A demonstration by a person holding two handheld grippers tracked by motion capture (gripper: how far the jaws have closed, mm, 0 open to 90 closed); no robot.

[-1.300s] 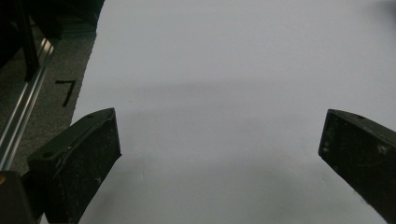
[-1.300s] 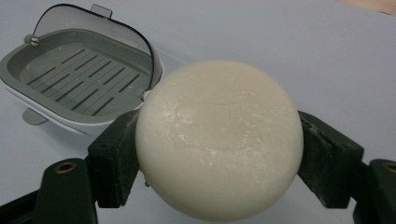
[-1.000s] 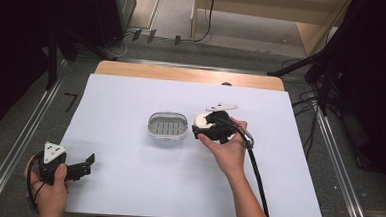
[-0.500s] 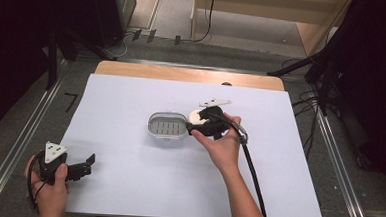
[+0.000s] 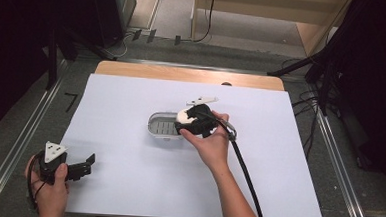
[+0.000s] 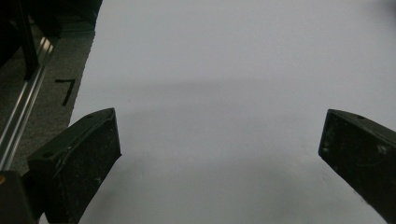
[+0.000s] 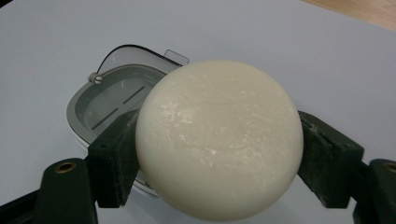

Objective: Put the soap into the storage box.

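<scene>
The table (image 5: 126, 195), covered by a white sheet, carries little: a grey oval soap dish (image 5: 163, 126) with a slotted floor near its middle, and bare sheet out to every edge. Along the far edge a strip of bare wood (image 5: 183, 74) shows.

Since a second ago the right gripper (image 5: 186, 124) has slid across the table toward the dish and now sits at the dish's right rim. In the right gripper view its jaws are clenched on a round cream soap bar (image 7: 219, 140), one pad on each side, with the dish (image 7: 107, 105) open just beyond and below the bar. That shift likely means the carry is nearly over and the setting-down into the dish is next.

The left gripper (image 5: 80, 165) has kept its place near the near-left corner, resting in the hand with its jaws spread wide and nothing between them; its own view looks over bare sheet (image 6: 210, 70).

Nothing lies between soap and dish. The dish's raised rim is the only thing the bar could catch on.
</scene>
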